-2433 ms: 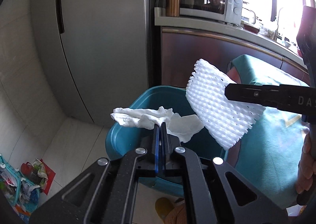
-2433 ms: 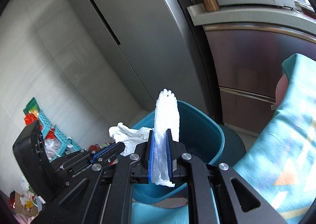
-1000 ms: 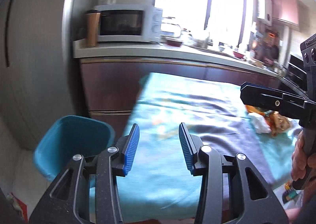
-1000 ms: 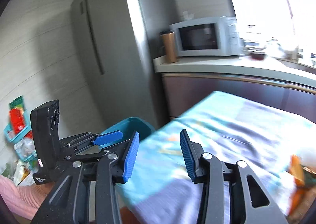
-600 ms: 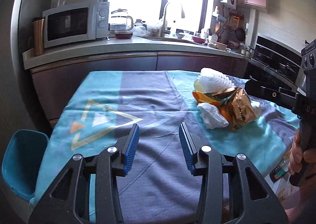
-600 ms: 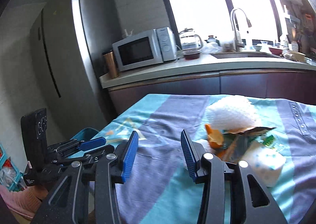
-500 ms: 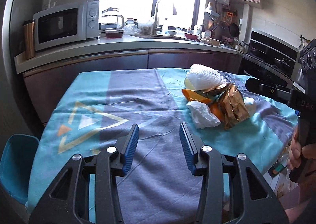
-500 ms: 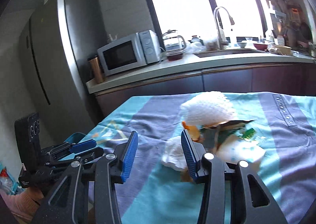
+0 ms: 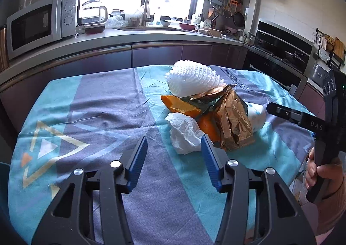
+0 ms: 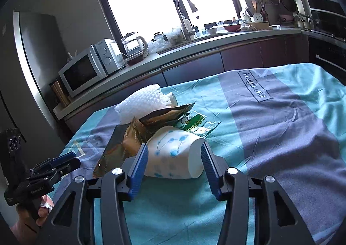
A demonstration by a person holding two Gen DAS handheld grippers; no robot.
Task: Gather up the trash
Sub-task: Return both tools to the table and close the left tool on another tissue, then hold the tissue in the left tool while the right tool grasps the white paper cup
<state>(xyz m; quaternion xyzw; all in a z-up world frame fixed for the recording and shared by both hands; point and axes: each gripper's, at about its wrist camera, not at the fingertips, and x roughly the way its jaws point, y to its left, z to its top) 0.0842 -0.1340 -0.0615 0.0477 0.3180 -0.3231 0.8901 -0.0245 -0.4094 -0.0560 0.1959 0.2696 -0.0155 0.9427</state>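
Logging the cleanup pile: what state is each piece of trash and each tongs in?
Paper cup: on its side.
Tissue: crumpled.
Gold wrapper: torn open, creased.
Foam net: atop pile.
Left tongs: open, empty.
Right tongs: open, flanking cup.

one foam net, one tissue, one paper cup, two orange peels

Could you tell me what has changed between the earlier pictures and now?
Both grippers let go of their trash at the blue bin, a crumpled tissue from the left gripper and foam netting from the right gripper, then swung to the table's trash pile. Their jaws have just been opening; the right now frames the paper cup without pressing it. The pile itself lies unchanged on the tablecloth.
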